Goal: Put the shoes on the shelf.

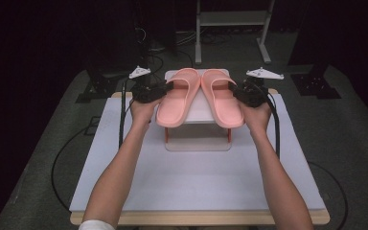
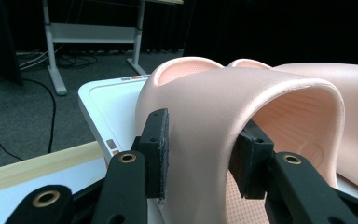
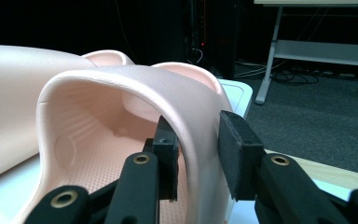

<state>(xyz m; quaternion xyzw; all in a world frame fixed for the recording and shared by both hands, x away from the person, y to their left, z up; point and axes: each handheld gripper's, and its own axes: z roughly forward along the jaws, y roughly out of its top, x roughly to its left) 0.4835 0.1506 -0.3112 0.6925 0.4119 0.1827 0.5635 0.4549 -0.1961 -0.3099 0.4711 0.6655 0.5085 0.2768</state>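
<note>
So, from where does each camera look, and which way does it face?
High view: above the person's side, facing forward and down on the table; forearms, both hands.
Left gripper view: rides the left gripper, facing along its jaws at the left slipper.
Right gripper view: rides the right gripper, facing the right slipper.
Shared: both slippers, white stand.

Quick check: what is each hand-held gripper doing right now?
Left hand-held gripper: jaws around the left slipper's strap, grip unclear.
Right hand-held gripper: jaws around the right slipper's strap, grip unclear.
</note>
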